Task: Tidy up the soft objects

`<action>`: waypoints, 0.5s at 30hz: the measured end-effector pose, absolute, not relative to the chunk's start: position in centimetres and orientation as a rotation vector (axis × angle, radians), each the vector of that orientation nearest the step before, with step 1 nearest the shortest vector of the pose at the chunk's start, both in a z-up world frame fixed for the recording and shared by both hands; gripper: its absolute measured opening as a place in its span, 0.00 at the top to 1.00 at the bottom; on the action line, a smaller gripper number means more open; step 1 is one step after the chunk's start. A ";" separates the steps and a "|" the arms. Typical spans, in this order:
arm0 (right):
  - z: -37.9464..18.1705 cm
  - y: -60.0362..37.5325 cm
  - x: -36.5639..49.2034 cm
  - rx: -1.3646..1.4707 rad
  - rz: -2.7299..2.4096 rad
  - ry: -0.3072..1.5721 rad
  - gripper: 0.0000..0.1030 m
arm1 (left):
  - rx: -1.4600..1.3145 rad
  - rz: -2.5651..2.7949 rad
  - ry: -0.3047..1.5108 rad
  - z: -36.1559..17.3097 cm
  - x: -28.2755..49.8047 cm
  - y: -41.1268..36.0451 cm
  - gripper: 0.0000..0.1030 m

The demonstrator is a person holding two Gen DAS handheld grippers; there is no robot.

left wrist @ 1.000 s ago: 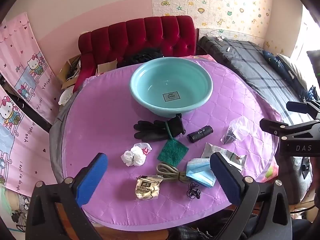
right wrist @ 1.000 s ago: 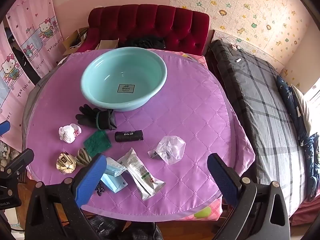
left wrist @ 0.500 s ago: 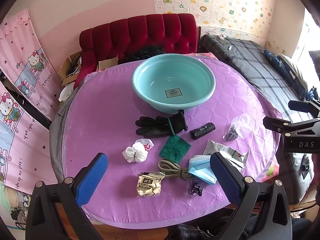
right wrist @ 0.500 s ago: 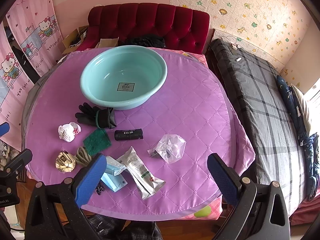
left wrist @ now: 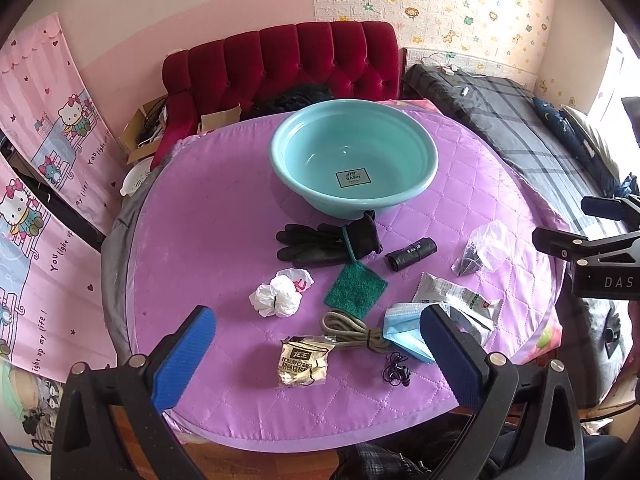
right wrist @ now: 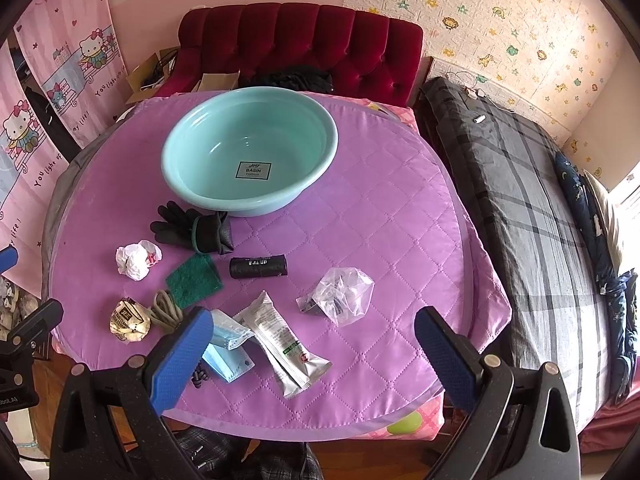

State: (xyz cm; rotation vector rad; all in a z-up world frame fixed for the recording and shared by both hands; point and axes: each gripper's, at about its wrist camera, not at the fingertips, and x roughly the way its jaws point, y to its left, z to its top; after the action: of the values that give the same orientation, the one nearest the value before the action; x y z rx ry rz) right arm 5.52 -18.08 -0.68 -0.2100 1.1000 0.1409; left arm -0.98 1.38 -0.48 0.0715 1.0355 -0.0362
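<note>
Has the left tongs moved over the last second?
Yes. The left tongs has drawn slightly back: the basin sits lower in its view, with more wall visible above the sofa.

The room was lit brightly by daylight. The light was let in from the right side, where a window (left wrist: 624, 64) was washed out to white. Soft shine was seen on the purple surface (left wrist: 224, 216) and inside the teal basin (right wrist: 224, 152). Only faint shadows were cast under the things. Both pictures were kept sharp in the middle. Straight lines were bent round near the edges, and the corners were darkened to black.
</note>
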 end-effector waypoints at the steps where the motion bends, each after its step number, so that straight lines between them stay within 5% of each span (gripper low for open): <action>1: -0.7 -18.1 5.5 -0.209 0.142 1.101 0.00 | 0.071 -0.033 1.037 -0.5 -1.0 1.4 0.00; 15: -1.1 -18.4 6.0 -0.208 0.155 1.111 0.00 | 0.055 -0.026 1.067 -1.4 -1.1 1.6 0.00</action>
State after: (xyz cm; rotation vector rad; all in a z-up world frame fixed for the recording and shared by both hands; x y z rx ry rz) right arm 5.97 -18.43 -1.06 -0.2081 1.1112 0.1552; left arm -1.09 1.63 -1.39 0.0553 1.0674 -0.0255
